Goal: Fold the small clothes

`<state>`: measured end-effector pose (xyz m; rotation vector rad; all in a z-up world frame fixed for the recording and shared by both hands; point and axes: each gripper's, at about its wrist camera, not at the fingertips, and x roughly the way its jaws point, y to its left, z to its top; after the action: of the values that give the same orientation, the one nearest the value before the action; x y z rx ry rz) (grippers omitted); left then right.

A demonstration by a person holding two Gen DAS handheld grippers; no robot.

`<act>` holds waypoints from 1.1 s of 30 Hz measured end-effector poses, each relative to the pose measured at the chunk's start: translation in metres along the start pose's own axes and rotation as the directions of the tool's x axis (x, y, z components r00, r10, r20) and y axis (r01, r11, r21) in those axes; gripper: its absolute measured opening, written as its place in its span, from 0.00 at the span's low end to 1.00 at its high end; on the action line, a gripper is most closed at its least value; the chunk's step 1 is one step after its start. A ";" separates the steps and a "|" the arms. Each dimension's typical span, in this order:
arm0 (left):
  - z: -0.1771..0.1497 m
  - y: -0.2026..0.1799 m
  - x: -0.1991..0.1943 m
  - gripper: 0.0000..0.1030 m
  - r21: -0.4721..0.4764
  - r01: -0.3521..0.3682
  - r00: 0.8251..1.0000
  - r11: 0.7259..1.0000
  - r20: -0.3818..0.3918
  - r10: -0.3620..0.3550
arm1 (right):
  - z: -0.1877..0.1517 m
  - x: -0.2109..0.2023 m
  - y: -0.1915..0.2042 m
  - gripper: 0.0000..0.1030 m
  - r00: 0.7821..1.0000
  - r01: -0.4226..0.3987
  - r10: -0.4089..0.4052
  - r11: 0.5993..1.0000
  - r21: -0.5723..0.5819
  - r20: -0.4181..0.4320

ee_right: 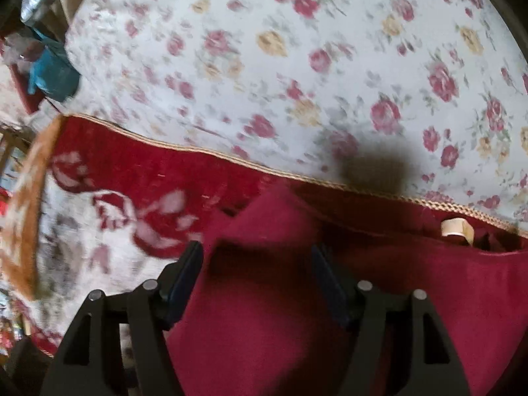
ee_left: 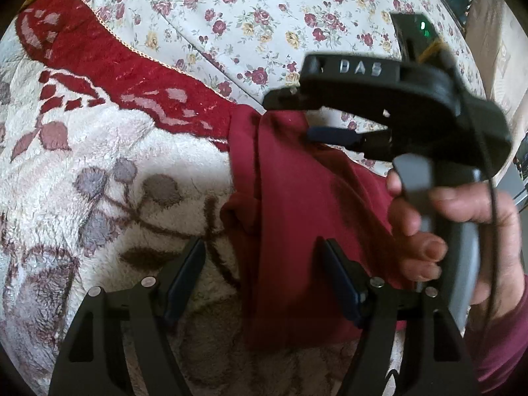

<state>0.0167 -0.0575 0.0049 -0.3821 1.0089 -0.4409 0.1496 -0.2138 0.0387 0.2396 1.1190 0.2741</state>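
Note:
A dark red garment (ee_left: 297,214) lies rumpled on a fleece blanket, with a fold ridge running down its left side. My left gripper (ee_left: 260,247) stands open low over its left edge, the cloth beneath the wide gap, no pad pressing on it. A hand (ee_left: 462,217) holds my right gripper (ee_left: 293,117) just above the garment's far end, fingers apart. In the right wrist view the right gripper (ee_right: 255,250) is open over the garment (ee_right: 264,303), nothing pinched. A beige label (ee_right: 457,227) shows at the garment's far right edge.
The white fleece blanket (ee_left: 99,165) has a red border (ee_left: 115,62) with gold trim. Beyond it spreads a floral sheet (ee_left: 247,10). A blue object (ee_right: 49,69) and clutter sit off the bed's left edge. A cardboard box (ee_left: 495,49) stands at the far right.

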 end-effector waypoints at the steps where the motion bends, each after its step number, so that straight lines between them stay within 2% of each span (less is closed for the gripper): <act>1: 0.000 0.000 0.000 0.51 -0.002 0.001 1.000 1.000 0.001 -0.001 | 0.001 -0.001 0.005 0.69 1.000 -0.008 0.008 1.000 -0.012 -0.007; 4: 0.000 0.002 -0.001 0.51 -0.015 0.010 1.000 1.000 0.003 -0.010 | 0.001 0.010 0.027 0.71 0.997 -0.011 0.005 0.997 -0.079 -0.076; 7: 0.000 0.005 -0.001 0.51 -0.029 0.019 1.000 0.999 0.003 -0.019 | -0.001 0.041 0.047 0.79 0.984 0.067 -0.092 0.985 -0.157 -0.155; 9: 0.000 0.007 -0.001 0.51 -0.034 0.020 1.000 0.999 0.002 -0.020 | -0.004 0.053 0.052 0.87 0.979 0.103 -0.133 0.977 -0.188 -0.153; 11: 0.001 0.008 -0.002 0.51 -0.034 0.018 1.000 0.999 0.004 -0.017 | -0.005 0.058 0.058 0.86 0.975 0.141 -0.176 0.963 -0.231 -0.137; 13: 0.000 0.008 -0.003 0.52 -0.031 0.011 1.000 0.999 0.004 -0.011 | -0.005 0.056 0.059 0.75 0.975 0.159 -0.189 0.961 -0.228 -0.118; 14: 0.000 0.007 -0.002 0.52 -0.028 0.010 1.000 1.000 0.004 -0.010 | -0.005 0.054 0.057 0.59 0.973 0.179 -0.208 0.956 -0.233 -0.105; 16: 0.000 0.007 -0.002 0.53 -0.025 0.009 1.000 1.000 0.005 -0.009 | -0.007 0.047 0.053 0.51 0.977 0.160 -0.188 0.958 -0.237 -0.097; 18: 0.001 0.005 -0.001 0.53 -0.024 0.007 1.000 1.000 0.004 -0.007 | -0.008 0.038 0.045 0.36 0.984 0.126 -0.150 0.969 -0.214 -0.097; 21: 0.001 0.004 -0.001 0.54 -0.024 0.006 1.000 1.000 0.004 -0.006 | -0.010 0.025 0.035 0.24 0.990 0.088 -0.105 0.981 -0.176 -0.090; 24: 0.001 0.002 -0.001 0.54 -0.021 0.003 1.000 1.000 0.005 -0.003 | -0.013 0.014 0.032 0.20 0.993 0.080 -0.094 0.981 -0.174 -0.073; 33: 0.002 -0.003 0.002 0.54 -0.017 -0.015 1.000 1.000 0.008 0.015 | -0.013 -0.002 0.029 0.17 0.996 0.078 -0.086 0.982 -0.174 -0.039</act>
<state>0.0192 -0.0610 0.0063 -0.3912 1.0073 -0.4167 0.1340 -0.1866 0.0445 0.0340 1.1415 0.3024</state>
